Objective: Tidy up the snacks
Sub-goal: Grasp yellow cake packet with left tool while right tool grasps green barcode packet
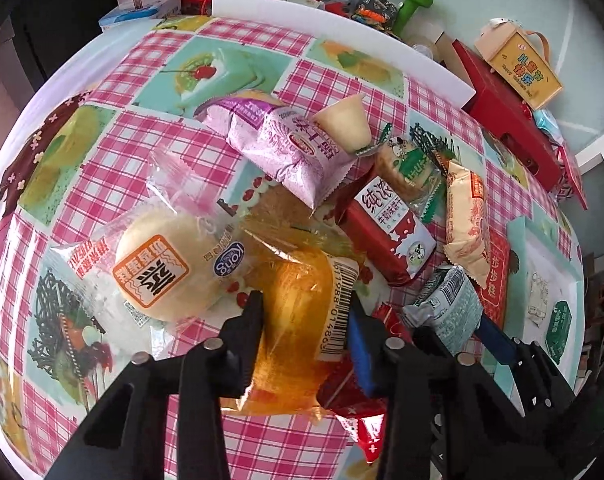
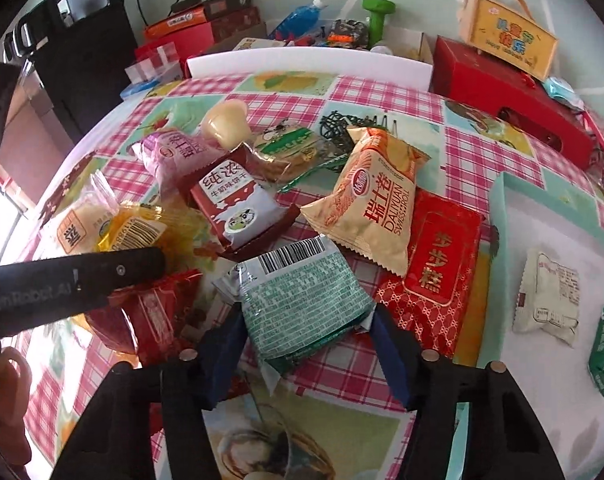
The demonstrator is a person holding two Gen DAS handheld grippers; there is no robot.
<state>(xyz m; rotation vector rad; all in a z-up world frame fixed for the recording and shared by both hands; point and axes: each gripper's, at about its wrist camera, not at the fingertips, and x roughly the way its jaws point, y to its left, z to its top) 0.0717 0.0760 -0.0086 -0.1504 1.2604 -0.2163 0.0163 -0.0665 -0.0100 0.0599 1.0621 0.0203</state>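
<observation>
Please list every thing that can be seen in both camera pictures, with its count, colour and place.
Orange transparent packet: one, between left gripper fingers.
Green-white packet: one, between right gripper fingers.
Round bun packet: one, pale, left of the orange packet.
Purple packet: one, pile's far side.
Jelly cup: one, cream, beside the purple packet.
Swiss roll packet: one, beige, pile's right.
Red box: one, behind the table.
Green dumbbell: one, on the floor.
Left gripper: black.
Right gripper: black, blue pads.

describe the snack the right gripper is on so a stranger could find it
On the pink checked tablecloth, look just left of the teal tray. Between the right gripper fingers is the green-and-silver packet, the only one showing a barcode above dense green print.
</observation>
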